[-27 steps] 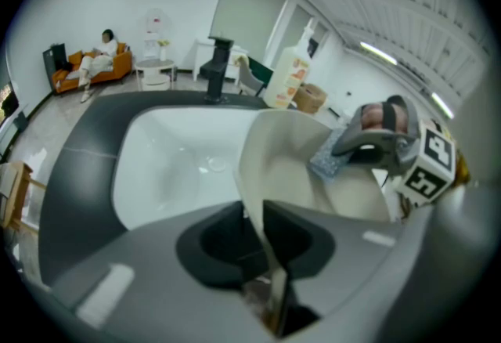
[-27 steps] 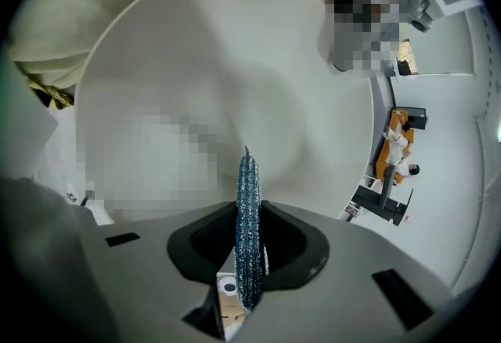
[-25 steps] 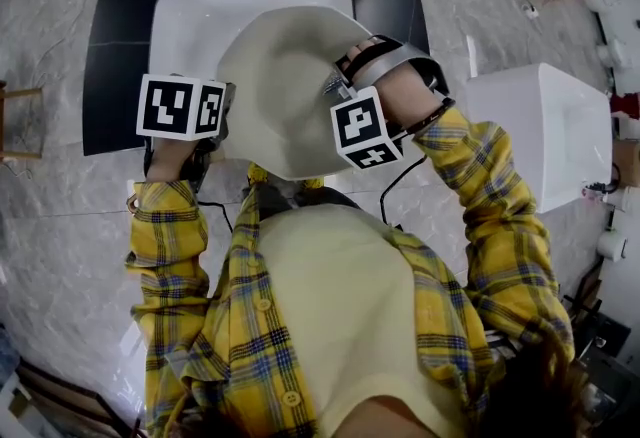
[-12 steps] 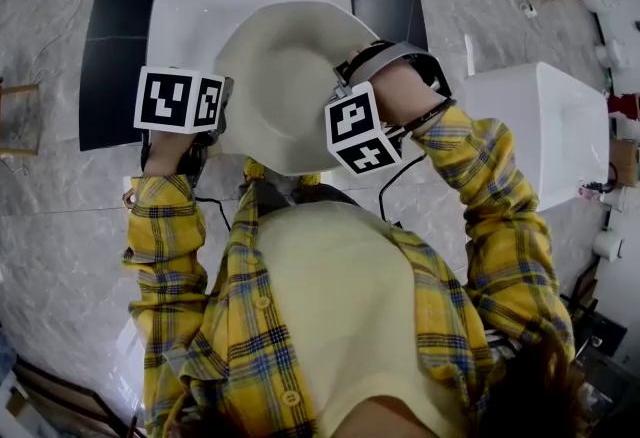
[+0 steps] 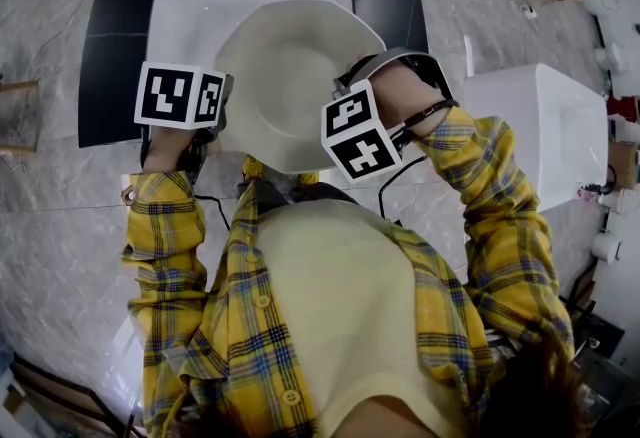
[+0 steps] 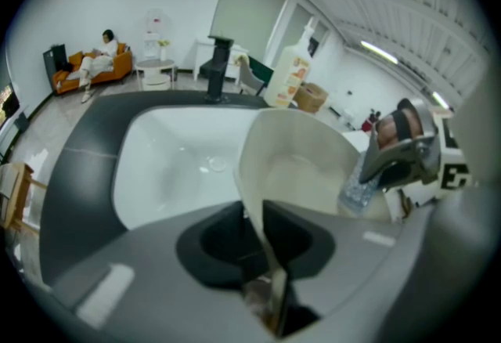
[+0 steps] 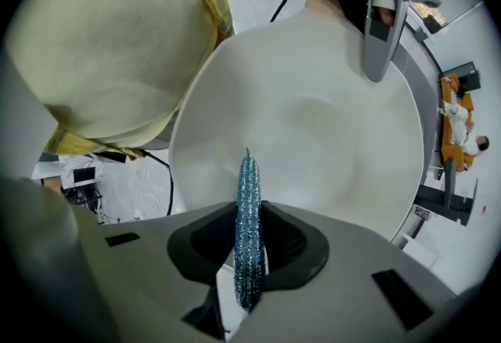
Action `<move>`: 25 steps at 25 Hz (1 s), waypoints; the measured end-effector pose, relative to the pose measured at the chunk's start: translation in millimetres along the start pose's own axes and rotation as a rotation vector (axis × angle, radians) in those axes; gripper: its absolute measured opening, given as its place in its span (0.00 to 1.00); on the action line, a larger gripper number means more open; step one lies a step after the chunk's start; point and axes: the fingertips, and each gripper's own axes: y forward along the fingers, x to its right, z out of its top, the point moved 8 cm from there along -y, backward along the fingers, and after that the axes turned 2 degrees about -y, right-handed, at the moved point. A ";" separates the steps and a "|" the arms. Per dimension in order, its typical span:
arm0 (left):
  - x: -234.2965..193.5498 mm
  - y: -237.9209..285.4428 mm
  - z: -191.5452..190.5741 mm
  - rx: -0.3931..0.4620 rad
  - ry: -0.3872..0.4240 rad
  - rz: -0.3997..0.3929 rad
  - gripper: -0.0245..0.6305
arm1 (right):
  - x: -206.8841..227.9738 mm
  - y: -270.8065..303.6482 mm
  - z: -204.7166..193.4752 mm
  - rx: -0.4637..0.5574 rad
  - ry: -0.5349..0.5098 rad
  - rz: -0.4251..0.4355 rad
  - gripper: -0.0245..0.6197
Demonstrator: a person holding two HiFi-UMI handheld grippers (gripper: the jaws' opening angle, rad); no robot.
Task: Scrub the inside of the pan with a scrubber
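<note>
Cream pan [image 5: 285, 76], tilted above the white sink [image 5: 200, 6], sits pinched by its rim in my left gripper [image 6: 257, 216]; further right my right gripper [image 7: 249, 212] clamps the glittery blue scrubber [image 7: 248, 177] — its tip inside the pan's bowl.

The person wears a yellow plaid shirt [image 5: 185, 326] with blue and dark checks, open over a pale yellow T-shirt [image 5: 340, 306]. Yellow buttons [image 5: 262, 304] run down its edge at lower left of the head view. The left gripper [image 6: 257, 212] and right gripper [image 7: 249, 216] have grey bodies with black recesses. The 2 white cubes [image 5: 180, 98] carry black square markers.
</note>
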 end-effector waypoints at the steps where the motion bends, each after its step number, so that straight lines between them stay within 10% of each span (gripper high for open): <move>1: 0.0 0.0 0.0 0.000 -0.001 0.000 0.15 | -1.2 -1.9 1.9 0.018 0.001 0.020 0.16; 13: -0.4 1.7 -0.4 -0.001 -0.001 0.000 0.15 | -6.6 -18.8 29.5 0.233 0.003 0.150 0.16; 25: -0.1 1.9 -0.2 -0.005 -0.002 0.003 0.15 | 12.3 -25.4 42.6 0.526 0.145 0.061 0.17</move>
